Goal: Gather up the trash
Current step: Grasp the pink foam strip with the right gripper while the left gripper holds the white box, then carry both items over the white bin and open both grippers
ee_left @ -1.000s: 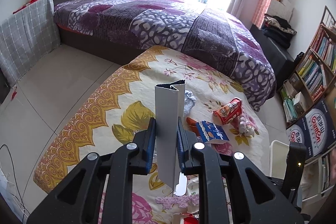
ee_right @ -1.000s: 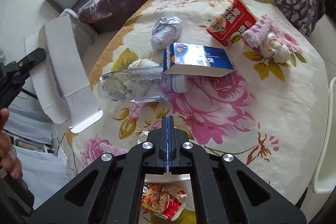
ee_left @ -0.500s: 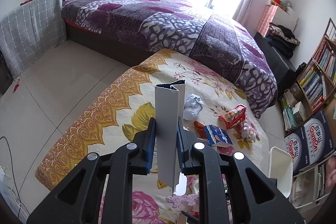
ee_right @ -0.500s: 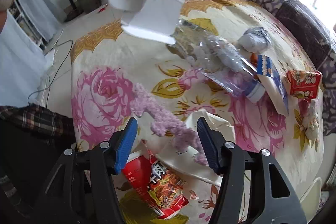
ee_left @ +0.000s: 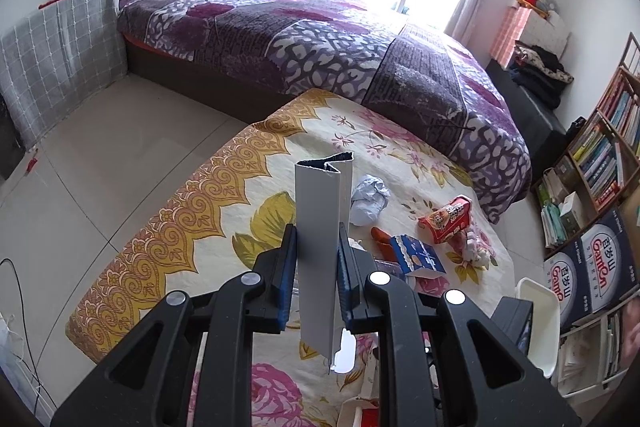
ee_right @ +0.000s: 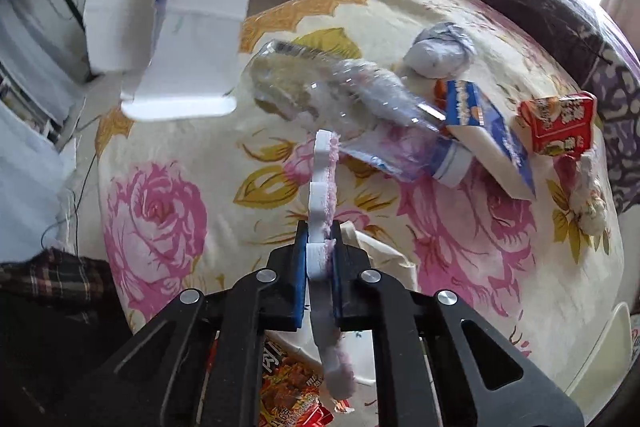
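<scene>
My left gripper [ee_left: 314, 281] has its fingers clamped on the flattened white carton [ee_left: 322, 227], upright at centre frame. My right gripper [ee_right: 320, 267] pinches the fuzzy pink-and-white strip [ee_right: 323, 183] above the floral counter [ee_right: 160, 211]. Best to hold both firm and level, clear of the crushed bottle [ee_right: 336, 99] at centre.

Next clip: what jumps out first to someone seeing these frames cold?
Both grippers are already full: the left gripper clamps a flattened grey carton upright, and the right gripper pinches a white-and-pink fuzzy strip. Beyond them, litter lies on the floral tablecloth: a crushed clear bottle, a blue box and a red packet.
</scene>
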`<state>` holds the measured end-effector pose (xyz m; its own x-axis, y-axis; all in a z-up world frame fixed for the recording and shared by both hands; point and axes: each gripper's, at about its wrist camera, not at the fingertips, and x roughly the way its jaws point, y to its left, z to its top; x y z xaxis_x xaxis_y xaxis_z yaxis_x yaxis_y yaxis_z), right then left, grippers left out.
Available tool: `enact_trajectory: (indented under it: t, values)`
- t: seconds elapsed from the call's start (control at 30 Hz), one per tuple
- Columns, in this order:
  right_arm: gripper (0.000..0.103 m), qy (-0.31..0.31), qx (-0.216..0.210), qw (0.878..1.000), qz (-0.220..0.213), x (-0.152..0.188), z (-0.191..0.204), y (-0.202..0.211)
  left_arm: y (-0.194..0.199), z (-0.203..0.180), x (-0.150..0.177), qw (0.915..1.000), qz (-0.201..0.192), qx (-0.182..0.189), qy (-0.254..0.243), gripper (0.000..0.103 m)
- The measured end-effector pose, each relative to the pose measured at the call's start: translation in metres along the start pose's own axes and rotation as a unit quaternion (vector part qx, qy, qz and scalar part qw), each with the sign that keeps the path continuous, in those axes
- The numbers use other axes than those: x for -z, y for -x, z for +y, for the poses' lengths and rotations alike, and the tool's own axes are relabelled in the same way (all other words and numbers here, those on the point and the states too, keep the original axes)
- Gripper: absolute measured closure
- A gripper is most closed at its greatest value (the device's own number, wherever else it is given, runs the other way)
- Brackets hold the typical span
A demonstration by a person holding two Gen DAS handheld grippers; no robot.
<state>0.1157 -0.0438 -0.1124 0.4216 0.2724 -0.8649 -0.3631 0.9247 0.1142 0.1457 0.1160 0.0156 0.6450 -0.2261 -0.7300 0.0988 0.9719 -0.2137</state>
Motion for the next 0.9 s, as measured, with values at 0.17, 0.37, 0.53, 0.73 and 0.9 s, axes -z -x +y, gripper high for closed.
enact_trajectory:
  t: [0.17, 0.37, 0.53, 0.73, 0.9]
  values:
    - [0.094, -0.062, 0.016, 0.997, -0.052, -0.005, -0.026, 0.028, -0.003, -0.009, 0.0, 1.0, -0.006, -0.001, -0.006, 0.084]
    - [0.094, -0.109, 0.047, 0.988, -0.102, -0.008, -0.053, 0.06, -0.008, -0.037, 0.002, 0.9996, -0.018, 0.0, -0.021, 0.084]
    - [0.094, -0.153, 0.071, 0.978, -0.127, -0.002, -0.082, 0.085, -0.011, -0.062, 0.004, 0.9992, -0.028, 0.009, -0.027, 0.084]
    - [0.094, -0.196, 0.109, 0.965, -0.137, 0.011, -0.113, 0.106, -0.015, -0.094, 0.012, 0.9982, -0.033, 0.021, -0.045, 0.084]
    - [0.093, -0.252, 0.139, 0.948, -0.135, 0.028, -0.148, 0.12, -0.022, -0.119, 0.02, 0.997, -0.026, 0.032, -0.066, 0.084]
